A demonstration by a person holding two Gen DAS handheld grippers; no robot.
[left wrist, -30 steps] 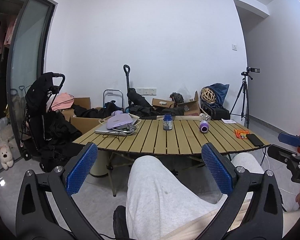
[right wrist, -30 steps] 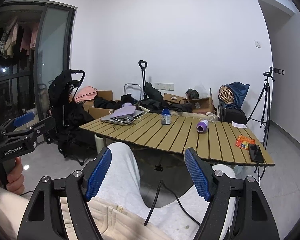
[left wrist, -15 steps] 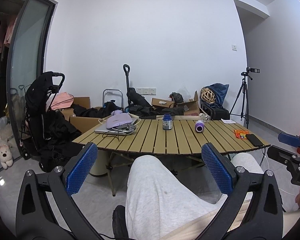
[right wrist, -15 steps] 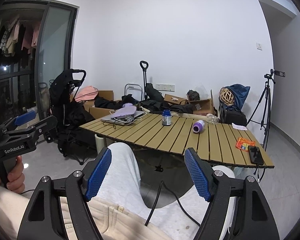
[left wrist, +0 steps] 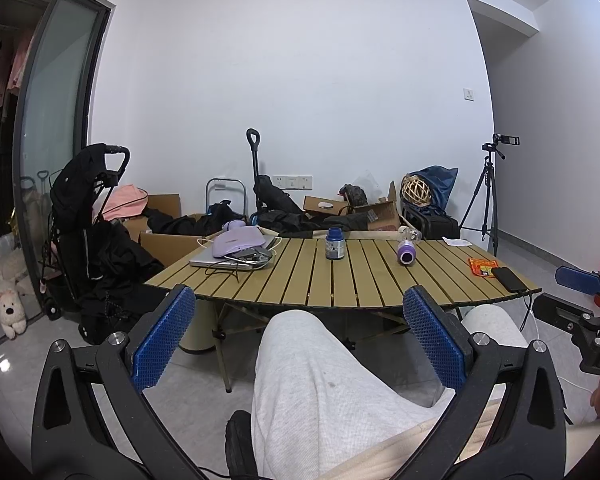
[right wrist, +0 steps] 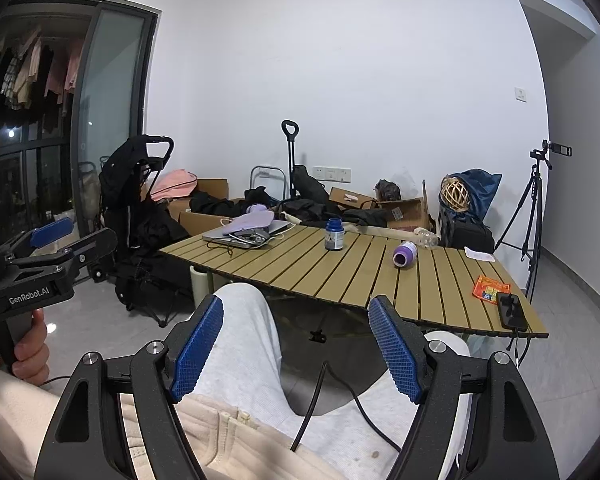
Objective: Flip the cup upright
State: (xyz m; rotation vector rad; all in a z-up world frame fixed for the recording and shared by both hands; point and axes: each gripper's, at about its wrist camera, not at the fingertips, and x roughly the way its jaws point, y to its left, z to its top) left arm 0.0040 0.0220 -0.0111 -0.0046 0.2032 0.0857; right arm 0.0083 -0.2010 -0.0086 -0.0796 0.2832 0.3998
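Observation:
A small purple cup (left wrist: 406, 251) lies on its side on the slatted wooden table (left wrist: 340, 284), mouth toward me; it also shows in the right wrist view (right wrist: 404, 255). My left gripper (left wrist: 298, 338) is open and empty, held low over the person's lap, well short of the table. My right gripper (right wrist: 296, 344) is open and empty too, also over the lap. Each gripper shows at the edge of the other's view.
On the table stand a dark blue jar (left wrist: 334, 243), a laptop with a purple pouch and cables (left wrist: 236, 250), an orange packet (left wrist: 483, 267) and a black phone (left wrist: 510, 279). A clear bottle (right wrist: 426, 236) lies at the far edge. A stroller (left wrist: 88, 216), boxes and a tripod (left wrist: 488, 196) surround it.
The purple cup has rolled on the table, first left then back right. Both grippers have stayed open and have hardly moved.

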